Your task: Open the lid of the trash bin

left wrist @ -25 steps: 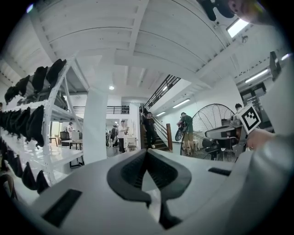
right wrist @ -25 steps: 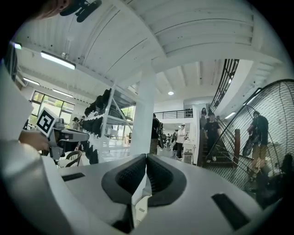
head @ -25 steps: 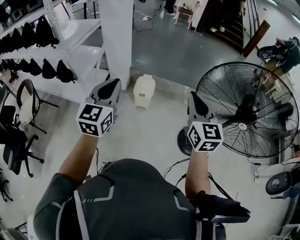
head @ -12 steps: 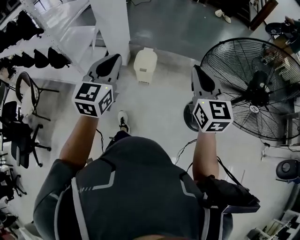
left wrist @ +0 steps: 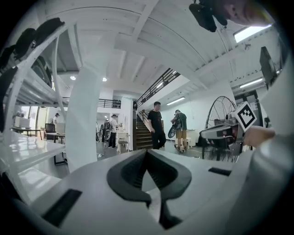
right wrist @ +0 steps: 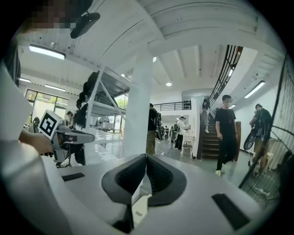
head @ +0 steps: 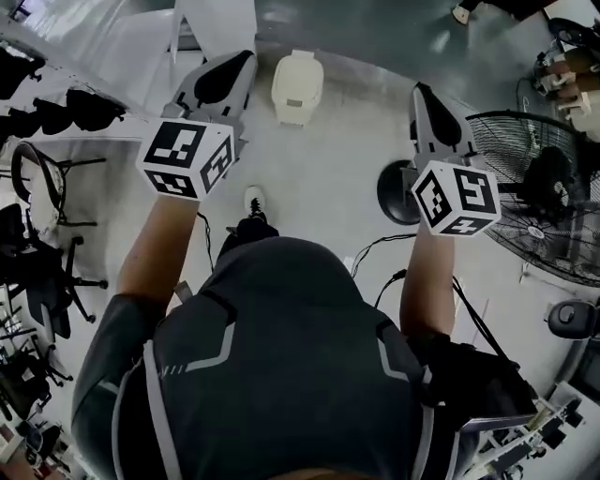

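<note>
Standing on the pale floor, a person is holding one gripper in each hand, both raised ahead of the torso and pointing roughly level.

1. Left gripper: its jaws are sitting fully clenched, pad against pad, and are gripping nothing. Its marker cube is facing up toward the head camera.
2. Right gripper: its jaws are likewise pressing together with nothing caught between them. Its marker cube is sitting just above the wrist.
3. Trash bin: the cream bin is standing upright on the floor ahead of the person, close to the foot of the white column. In the head view it is lying between the two grippers, nearer the left one. Its lid is resting shut. Neither gripper is touching it; both are hanging well apart from it.

Surroundings: a large pedestal fan is standing at the person's right, with its round dark base just beside the right gripper in the head view. Office chairs are crowding the left side below a shelving rack. One shoe is showing ahead of the torso. In the right gripper view, a person in dark clothes is standing near a staircase.
</note>
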The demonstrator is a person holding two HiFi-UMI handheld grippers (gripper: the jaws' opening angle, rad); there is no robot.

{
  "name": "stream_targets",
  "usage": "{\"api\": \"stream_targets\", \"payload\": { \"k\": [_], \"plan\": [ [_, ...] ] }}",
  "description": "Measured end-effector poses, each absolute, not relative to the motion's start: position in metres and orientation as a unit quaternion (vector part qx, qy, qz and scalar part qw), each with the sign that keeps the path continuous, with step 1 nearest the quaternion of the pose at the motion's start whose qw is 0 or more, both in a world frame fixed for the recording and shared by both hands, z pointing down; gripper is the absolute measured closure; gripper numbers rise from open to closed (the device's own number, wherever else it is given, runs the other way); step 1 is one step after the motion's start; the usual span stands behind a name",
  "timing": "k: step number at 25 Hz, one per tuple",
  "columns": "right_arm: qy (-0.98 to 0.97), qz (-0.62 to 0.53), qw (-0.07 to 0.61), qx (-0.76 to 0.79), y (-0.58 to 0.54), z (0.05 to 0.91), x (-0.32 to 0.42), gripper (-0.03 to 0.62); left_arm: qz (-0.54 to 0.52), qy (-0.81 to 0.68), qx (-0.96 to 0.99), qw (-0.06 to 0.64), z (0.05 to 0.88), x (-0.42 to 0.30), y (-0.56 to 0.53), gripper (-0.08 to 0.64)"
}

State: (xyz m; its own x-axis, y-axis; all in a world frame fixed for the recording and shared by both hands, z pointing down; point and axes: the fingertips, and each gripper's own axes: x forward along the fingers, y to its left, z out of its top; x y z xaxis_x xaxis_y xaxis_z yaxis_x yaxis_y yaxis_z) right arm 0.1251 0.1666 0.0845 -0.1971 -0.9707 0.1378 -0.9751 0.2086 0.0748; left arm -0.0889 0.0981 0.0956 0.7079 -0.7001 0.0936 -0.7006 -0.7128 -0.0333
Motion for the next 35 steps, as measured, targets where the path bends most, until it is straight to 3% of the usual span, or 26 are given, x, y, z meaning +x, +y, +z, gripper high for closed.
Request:
{"api": "stream_targets", "payload": {
  "k": [16,28,35],
  "plan": [
    [-0.756,0.079,0.105,0.641,-0.008,0.132,0.09,0.564,0.065,-0.348,0.933,0.063,0.149,-0.125,-0.066,0.551],
    [-0.782,0.098,0.095,0.608,-0.091,0.153,0.146,0.563,0.095,-0.401,0.909,0.066,0.168,-0.074,-0.123,0.551],
    [-0.786,0.159,0.101,0.588,-0.131,0.213,0.174,0.55,0.127,-0.418,0.894,0.103,0.222,-0.036,-0.154,0.551]
  ]
}}
